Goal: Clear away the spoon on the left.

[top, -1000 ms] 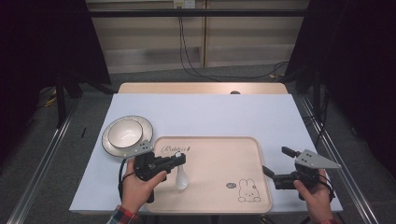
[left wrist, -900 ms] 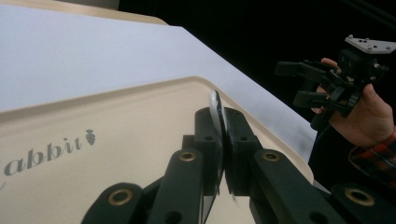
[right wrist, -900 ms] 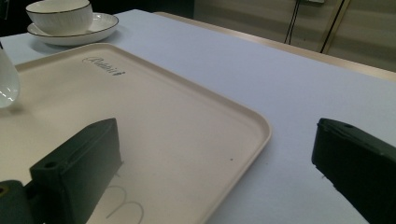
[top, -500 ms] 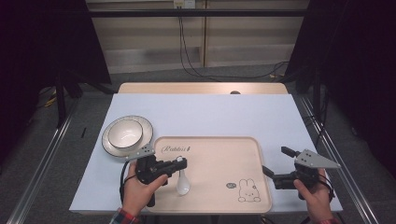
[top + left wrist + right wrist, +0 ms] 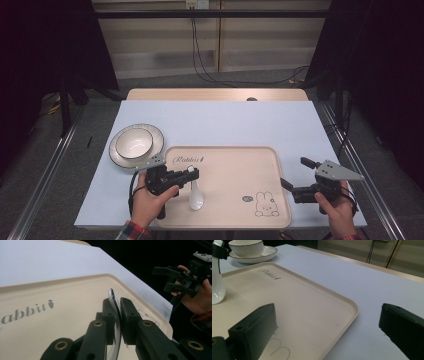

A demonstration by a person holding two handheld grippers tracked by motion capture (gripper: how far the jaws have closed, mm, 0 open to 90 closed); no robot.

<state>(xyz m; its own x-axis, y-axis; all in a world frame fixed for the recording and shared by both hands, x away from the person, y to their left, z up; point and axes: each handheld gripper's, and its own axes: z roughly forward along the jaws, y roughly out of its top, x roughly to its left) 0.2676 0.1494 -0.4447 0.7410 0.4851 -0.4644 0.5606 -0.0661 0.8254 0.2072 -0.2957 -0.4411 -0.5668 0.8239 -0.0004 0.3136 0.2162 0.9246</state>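
**In the left claw: spoon pinched by its handle tip, bowl end down on tray**

Between the left claw (image 5: 192,173) pads sits the white spoon (image 5: 195,195), handle end clamped edge-on, as the left gripper view shows w/ the thin white edge (image 5: 113,315) sandwiched tight. Jaws have just been easing apart a touch, but pads still press on it. Spoon's long axis runs from the claw tip toward the person, bowl end resting on the beige tray (image 5: 235,165), near its left side. Bowl on plate (image 5: 136,144) lies just beyond the tray's left corner, nearer this hand, probably the next stop. Right claw (image 5: 294,176) spread wide, nothing in it, hovering at the tray's right edge, well apart from the spoon.
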